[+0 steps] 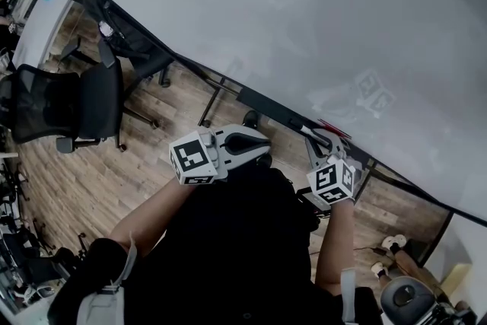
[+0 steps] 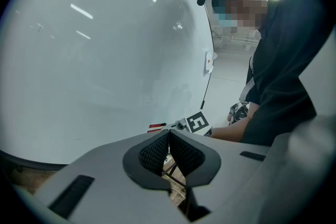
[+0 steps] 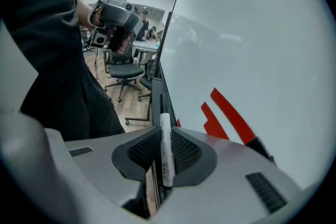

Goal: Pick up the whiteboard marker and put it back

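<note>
Both tongs sit at the lower edge of the whiteboard in the head view. The left tongs are at about 9 o'clock of the right tongs, near but apart. The right pair is nosed up to the board's ledge, probably because that is where the pen belongs. The whiteboard marker is too small to pick out here.

Left gripper view: these jaws meet pad to pad with nothing between them. They seem simply parked out of the way, with the other pair's marker cube beyond them at 12 o'clock.

Right gripper view: the right tongs are clamped on the whiteboard marker. It lies along the jaws, pinched around mid-barrel, with its dark end toward 12 o'clock and its butt poking out toward 6. It runs in line with the ledge just beneath, so the hold looks suited to laying it flat there. Red shapes, perhaps pens and their reflection, lie at 2 o'clock.
</note>
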The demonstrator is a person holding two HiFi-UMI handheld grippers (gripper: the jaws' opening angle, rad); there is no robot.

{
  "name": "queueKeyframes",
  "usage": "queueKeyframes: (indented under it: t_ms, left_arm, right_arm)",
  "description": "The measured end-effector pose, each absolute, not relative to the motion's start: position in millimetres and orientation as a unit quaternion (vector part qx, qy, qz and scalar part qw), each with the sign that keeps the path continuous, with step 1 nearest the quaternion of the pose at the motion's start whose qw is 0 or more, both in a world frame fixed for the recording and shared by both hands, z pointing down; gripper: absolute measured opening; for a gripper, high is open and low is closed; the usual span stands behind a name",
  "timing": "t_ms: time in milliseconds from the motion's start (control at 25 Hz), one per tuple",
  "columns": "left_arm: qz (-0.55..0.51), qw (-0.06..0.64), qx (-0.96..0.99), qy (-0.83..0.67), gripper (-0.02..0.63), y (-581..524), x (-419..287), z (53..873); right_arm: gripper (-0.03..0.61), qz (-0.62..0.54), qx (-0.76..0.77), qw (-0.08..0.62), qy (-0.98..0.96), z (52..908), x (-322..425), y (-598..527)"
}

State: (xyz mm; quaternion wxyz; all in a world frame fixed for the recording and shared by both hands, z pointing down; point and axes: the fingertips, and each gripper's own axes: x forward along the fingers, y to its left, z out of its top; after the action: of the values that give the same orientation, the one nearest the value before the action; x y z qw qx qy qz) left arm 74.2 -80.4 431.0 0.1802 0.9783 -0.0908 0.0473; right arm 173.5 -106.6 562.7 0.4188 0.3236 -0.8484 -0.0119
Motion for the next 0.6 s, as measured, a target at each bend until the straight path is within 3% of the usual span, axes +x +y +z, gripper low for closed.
queueKeyframes:
  t_ms: [600]
  left_arm:
    - [0.050,0.185,0.976,-0.101,0.020,-82.8,70.1,429.7]
  right_arm:
    - [0.072,-0.002,0.318,0.431,-0.844,574.2,172.0,-107.2]
